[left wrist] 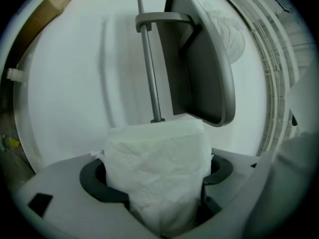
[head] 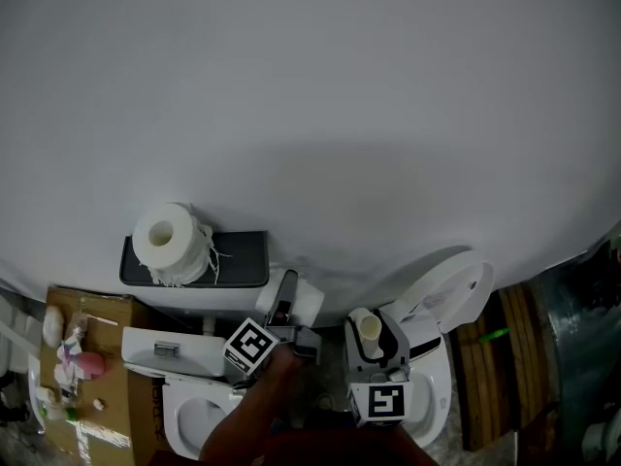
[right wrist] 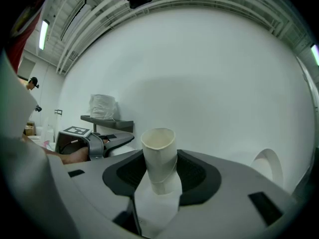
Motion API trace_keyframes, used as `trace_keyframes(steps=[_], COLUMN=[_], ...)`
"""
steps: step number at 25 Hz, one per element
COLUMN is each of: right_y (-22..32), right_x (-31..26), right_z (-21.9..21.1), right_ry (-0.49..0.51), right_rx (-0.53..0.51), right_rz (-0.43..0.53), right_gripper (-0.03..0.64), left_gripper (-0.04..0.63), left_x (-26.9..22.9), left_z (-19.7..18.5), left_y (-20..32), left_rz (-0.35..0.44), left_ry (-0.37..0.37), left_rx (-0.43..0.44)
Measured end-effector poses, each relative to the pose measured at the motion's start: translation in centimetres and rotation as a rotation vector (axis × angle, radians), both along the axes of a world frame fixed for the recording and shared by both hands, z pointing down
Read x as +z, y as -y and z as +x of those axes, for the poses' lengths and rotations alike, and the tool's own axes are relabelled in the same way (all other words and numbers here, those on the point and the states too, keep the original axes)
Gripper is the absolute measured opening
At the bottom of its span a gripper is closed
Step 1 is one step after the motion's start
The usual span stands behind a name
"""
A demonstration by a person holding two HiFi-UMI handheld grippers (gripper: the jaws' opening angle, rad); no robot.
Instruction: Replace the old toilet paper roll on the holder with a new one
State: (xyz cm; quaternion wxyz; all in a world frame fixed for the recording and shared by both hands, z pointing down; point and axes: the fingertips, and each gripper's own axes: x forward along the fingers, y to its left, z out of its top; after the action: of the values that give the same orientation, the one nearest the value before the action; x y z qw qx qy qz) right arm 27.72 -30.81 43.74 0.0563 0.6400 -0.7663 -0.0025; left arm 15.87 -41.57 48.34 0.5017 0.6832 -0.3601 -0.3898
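Observation:
A dark wall holder [head: 238,260] carries a ragged white roll [head: 173,244] on its top shelf. In the left gripper view its bare rod [left wrist: 148,59] and shelf plate [left wrist: 199,59] stand close ahead. My left gripper [head: 284,311] is shut on a fresh white toilet paper roll [left wrist: 159,153], just below the holder's right end. My right gripper [head: 376,349] is to the right, over the toilet. It is shut on an empty cardboard tube [right wrist: 159,143], which stands upright with a scrap of paper hanging from it.
Below are a white toilet with its lid [head: 451,289] raised and a cistern [head: 175,349]. A cardboard box [head: 102,396] with small items sits at the left, wooden slats [head: 509,343] at the right. A plain white wall [head: 340,115] fills the background.

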Motion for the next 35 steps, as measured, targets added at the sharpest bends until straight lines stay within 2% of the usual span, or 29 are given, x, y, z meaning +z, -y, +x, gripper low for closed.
trace_keyframes(steps=[4,7,18,27,35], right_y=[0.3,0.5,0.9,1.1,0.8], right_x=[0.0,-0.1,-0.1,-0.2,-0.4], right_z=[-0.6,-0.9,-3.3,-6.4,-9.1], right_ry=[0.02,-0.001,-0.008,0.008,0.005], right_rx=[-0.007,-0.024,-0.073,-0.124,-0.162], right_rz=[-0.003,0.003,0.009,0.007,0.012], right_gripper=[0.195,0.195,0.195,0.195,0.195], left_gripper=[0.443,0.443,0.443,0.442,0.442], left_x=[0.0,-0.2,-0.7,-0.3,-0.4], left_z=[-0.8,-1.8,-7.2,-12.2,-14.3], left_y=[0.9,1.5,2.2,1.8,1.2], left_rz=[-0.013,-0.025,-0.001,-0.013,0.014], left_ry=[-0.063,-0.102,-0.135,-0.155,-0.163], left_rx=[-0.054,-0.102,-0.223,-0.315,-0.308])
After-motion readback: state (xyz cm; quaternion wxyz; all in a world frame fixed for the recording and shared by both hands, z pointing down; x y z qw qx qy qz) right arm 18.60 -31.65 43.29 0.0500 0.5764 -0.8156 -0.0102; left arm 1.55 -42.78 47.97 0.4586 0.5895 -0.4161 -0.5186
